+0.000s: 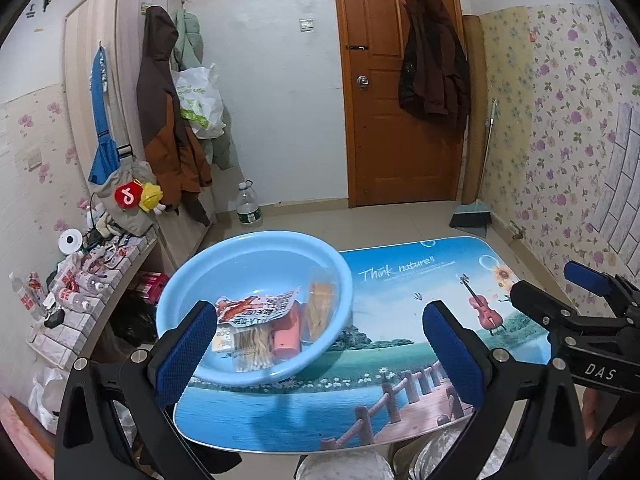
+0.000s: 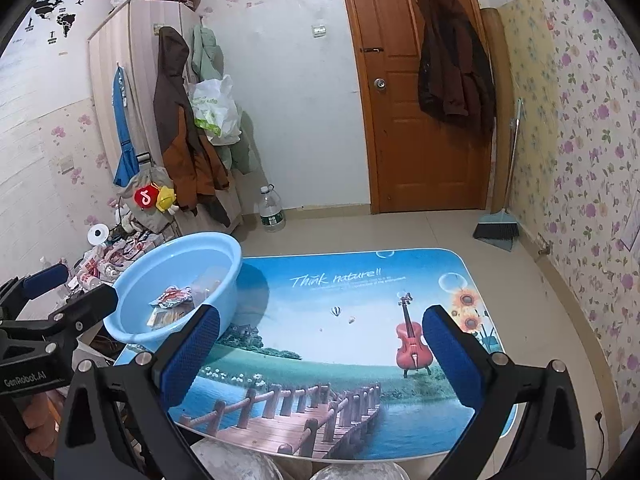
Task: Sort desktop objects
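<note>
Both claws released above the picture-printed table (image 2: 344,292).
The round light-blue plastic basin (image 1: 256,256) holding packets sits at the table's left edge, just ahead of the left gripper (image 1: 320,348); the right gripper (image 2: 320,356) hovers level, empty.

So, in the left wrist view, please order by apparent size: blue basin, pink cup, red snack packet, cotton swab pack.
1. blue basin, clearly the largest.
2. red snack packet.
3. cotton swab pack and pink cup: they look similar, and both are partly covered, so I cannot rank them.
</note>
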`<state>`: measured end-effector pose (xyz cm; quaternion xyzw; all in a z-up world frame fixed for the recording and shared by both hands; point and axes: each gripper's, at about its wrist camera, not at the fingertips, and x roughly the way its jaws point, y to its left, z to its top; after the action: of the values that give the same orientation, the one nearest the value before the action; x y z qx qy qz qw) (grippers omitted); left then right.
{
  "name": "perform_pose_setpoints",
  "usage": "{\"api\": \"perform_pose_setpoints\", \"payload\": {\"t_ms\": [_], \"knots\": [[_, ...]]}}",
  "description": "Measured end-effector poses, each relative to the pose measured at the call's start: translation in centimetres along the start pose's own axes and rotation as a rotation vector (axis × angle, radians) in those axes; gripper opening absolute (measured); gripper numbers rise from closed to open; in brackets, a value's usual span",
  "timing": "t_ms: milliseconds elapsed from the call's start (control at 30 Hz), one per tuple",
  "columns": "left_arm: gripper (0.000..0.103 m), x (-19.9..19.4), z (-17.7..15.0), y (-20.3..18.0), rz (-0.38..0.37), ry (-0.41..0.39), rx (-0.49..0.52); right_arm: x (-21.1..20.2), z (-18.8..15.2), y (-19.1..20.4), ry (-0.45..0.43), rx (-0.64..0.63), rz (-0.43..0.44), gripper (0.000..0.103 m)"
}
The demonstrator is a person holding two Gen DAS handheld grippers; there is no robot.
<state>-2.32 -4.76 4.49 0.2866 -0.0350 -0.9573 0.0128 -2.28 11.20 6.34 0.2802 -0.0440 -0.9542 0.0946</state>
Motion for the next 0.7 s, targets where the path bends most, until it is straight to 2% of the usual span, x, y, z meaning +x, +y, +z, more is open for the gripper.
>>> {"api": "perform_pose_setpoints", "payload": {"t_ms": [333,500,700], "knots": [[0.103,0.5,-0.5,-2.6,-0.023,0.009,0.023,0.2,-1.1,-2.4,0.017,0.027,-0.061,0.102],[0.103,1.3,-1.0,-4.2,0.02,0.03,0.008,-0.2,-1.8,-4.2,0.033,0.025,-0.116,0.102],[0.103,1.6,-2.1,-6.1,-0.017,0.06,0.014,-0.2,-2.9,-5.8,0.051,0.042,-0.169,0.102]]}}
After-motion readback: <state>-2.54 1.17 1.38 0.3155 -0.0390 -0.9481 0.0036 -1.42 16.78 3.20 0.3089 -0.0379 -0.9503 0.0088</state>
